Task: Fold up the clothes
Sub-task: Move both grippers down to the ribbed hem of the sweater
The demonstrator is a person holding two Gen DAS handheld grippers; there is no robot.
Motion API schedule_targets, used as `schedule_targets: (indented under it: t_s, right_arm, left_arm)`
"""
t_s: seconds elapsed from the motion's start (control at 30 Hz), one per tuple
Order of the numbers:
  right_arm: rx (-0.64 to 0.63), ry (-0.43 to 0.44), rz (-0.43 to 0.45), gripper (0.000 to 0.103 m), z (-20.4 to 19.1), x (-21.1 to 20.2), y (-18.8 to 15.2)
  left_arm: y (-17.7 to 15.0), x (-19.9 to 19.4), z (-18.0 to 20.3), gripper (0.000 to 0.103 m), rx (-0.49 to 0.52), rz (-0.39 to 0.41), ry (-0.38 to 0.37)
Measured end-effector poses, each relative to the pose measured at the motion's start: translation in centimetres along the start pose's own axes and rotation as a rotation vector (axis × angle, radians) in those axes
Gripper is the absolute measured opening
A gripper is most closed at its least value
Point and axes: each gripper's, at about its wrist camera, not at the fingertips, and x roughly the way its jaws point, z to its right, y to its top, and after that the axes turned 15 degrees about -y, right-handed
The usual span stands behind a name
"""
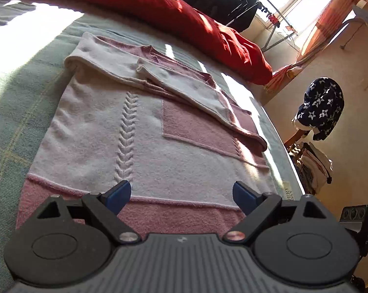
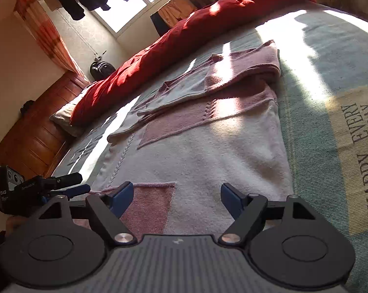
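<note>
The left gripper [image 1: 182,196], nearest its own camera, is ribbed grey plastic with black arms ending in blue pads; its jaws stand wide apart with nothing between them, over the pink hem band of a knitted sweater [image 1: 145,131]. The right gripper [image 2: 176,199] has the same build, its jaws likewise spread and empty, poised above the sweater's [image 2: 208,141] near edge where a square pink patch meets the cream knit.

The sweater lies flat on the bed [image 1: 25,112], its hem toward the bed's near edge. It is soft, fuzzy wool in cream and dusty pink blocks, with a raised braided cable running up the front. Both sleeves are folded across the chest, overlapping in layered bands.

The bed is covered by a woven pale green blanket [image 2: 330,78] with thin yellow lines and a cream label reading "HAPPY EVERY DAY" toward its right edge. Along the far edge lies a rumpled red duvet [image 1: 184,17], with a pillow [image 2: 64,117] at its left end. Bright sunlight falls in patches across the fabric.

Beyond the bed's right edge, a navy garment with white stars [image 1: 320,107] sits on the floor.
</note>
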Motion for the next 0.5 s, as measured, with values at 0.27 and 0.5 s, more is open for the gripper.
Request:
schedule_targets:
  t_s: [0.27,0.5]
  right_arm:
    - [-0.034,-0.043,-0.118,0.082,2.9,1.3,1.3]
    - [0.03,-0.027,-0.139,0.088,5.8,-2.1,2.5]
  left_arm:
    - [0.7,-2.1,-5.2,0.09,-0.15,-0.008,0.001]
    - [1.8,-2.9,-2.4,0.089,-0.064,-0.086,0.092]
